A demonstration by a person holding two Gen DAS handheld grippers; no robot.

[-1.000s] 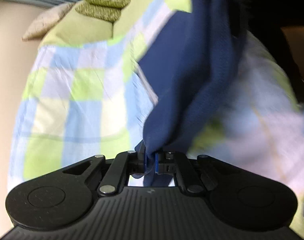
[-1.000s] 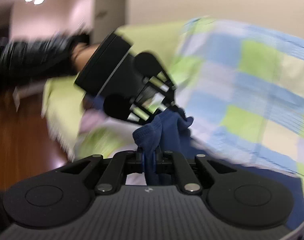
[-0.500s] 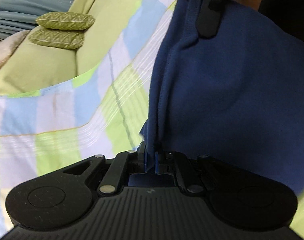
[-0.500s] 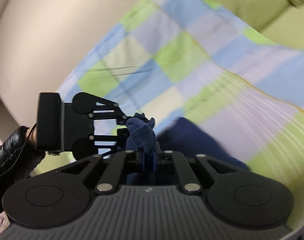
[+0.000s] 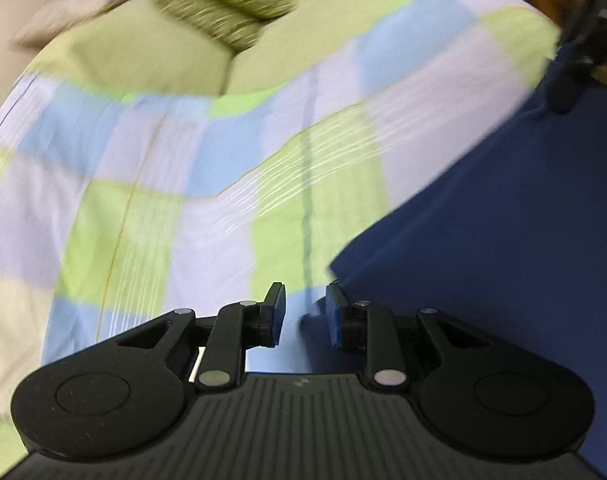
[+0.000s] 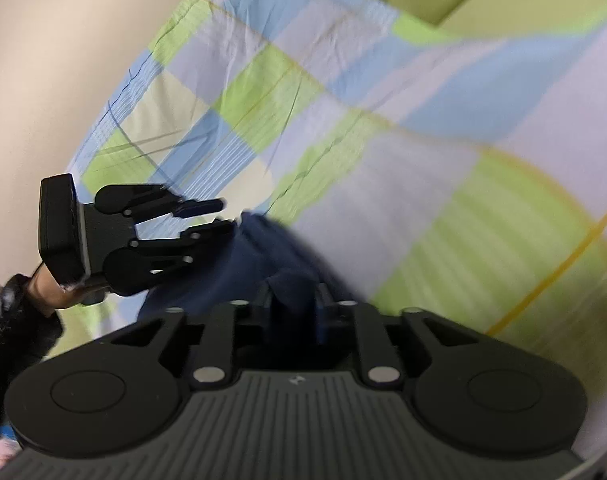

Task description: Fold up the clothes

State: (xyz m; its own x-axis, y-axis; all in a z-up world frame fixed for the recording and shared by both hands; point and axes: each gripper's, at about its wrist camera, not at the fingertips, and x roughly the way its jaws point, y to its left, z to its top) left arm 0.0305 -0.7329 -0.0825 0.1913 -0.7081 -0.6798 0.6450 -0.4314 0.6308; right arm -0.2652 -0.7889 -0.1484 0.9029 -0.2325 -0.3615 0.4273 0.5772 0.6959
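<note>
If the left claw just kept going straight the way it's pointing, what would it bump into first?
Most likely the checked bedspread. The left claw, its jaws opening, points down at it with only a corner of the navy garment at its right fingertip. The picture is blurred, so depth is uncertain.

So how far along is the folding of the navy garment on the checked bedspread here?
Done: the navy garment lies spread on the checked bedspread. In hand: the release. The left gripper is opening with no cloth between its pads; the right gripper is opening too, with a dark fold in its gap. Left: no finished fold shows; the cloth by the right gripper looks bunched, so the folds themselves probably remain.
</note>
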